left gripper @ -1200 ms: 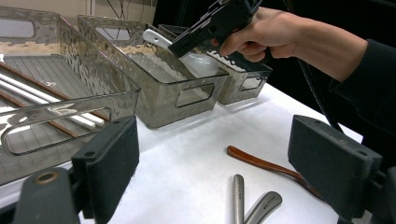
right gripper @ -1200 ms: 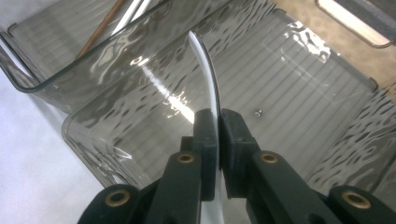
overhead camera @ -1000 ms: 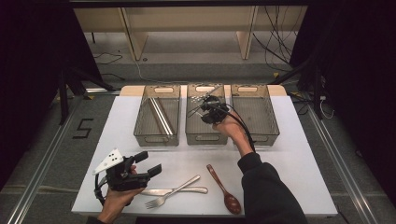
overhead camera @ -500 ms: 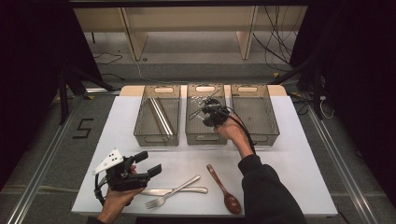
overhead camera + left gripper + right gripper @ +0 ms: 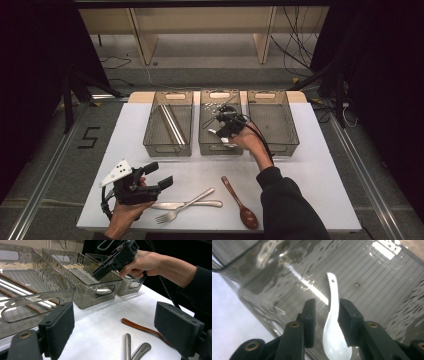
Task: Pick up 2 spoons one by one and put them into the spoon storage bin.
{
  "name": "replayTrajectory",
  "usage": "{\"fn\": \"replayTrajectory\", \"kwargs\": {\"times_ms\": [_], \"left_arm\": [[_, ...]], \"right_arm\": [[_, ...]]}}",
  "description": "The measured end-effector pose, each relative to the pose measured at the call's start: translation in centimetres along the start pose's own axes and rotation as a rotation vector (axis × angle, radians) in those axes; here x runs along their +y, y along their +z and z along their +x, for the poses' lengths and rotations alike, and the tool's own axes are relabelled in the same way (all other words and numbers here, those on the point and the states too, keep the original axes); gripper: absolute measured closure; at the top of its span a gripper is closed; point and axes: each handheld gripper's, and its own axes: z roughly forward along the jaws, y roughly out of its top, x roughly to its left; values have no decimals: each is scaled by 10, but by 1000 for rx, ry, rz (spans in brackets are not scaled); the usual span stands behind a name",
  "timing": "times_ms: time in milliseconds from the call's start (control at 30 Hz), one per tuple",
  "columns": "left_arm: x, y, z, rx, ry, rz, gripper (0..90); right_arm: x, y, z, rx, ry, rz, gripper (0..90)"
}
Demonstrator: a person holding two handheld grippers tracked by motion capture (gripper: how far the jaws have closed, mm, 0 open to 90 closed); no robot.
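While the person's hands were at the table, the findings ran as below, from nine o'clock across to three o'clock.

Left gripper [image 5: 161, 176]: jaws stood well apart and empty, held low at the seven o'clock corner of the table [image 5: 310, 165], pointing toward two o'clock.

Left bin [image 5: 167, 131]: it held long sticks lying on its floor, at eleven o'clock from the left gripper.

Cutlery on the table: a knife [image 5: 187, 204] and a fork [image 5: 184, 207] lay crossed at six o'clock, with a brown spoon [image 5: 241, 202] just beside them toward three o'clock.

Middle bin [image 5: 220, 148]: the white ceramic spoon [image 5: 333, 325] lay inside it, bowl toward the near wall, handle pointing to twelve o'clock.

Right gripper [image 5: 223, 128]: tipped down into the middle bin. Its jaws had just been opening; the white spoon lay between the pads, and a gap showed on each side, so they were not pressing on it.

Right bin [image 5: 272, 125]: nothing could be made out in it.

Step in hand, as judged: release of the white spoon into the middle bin.

Recommended practice: finish spreading the jaws until both pads are clear of the spoon, then lift straight up out of the bin, so that neither pad drags the handle nor strikes the near wall. The next piece, likely the brown spoon at five o'clock, should be approached only after that.
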Motion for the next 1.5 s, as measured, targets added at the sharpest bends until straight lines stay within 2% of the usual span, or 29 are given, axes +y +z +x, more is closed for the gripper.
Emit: {"fn": "replayTrajectory", "kwargs": {"times_ms": [67,267,467,600,700,1033,1500], "left_arm": [[0,0,0,1,-1,0,161],[0,0,0,0,-1,0,161],[0,0,0,1,-1,1,161],[0,0,0,1,-1,0,161],[0,0,0,2,0,1,161],[0,0,0,3,1,4,161],[-1,1,0,3,2,8,161]], "right_arm": [[0,-4,1,6,14,-9,600],[-2,-19,6,11,16,-36,489],[-4,-35,13,4,29,-79,413],[-9,-48,17,26,30,-123,386],[-14,-57,22,36,37,-130,364],[-45,-76,34,50,53,-134,320],[-88,-79,52,71,52,-85,301]]}}
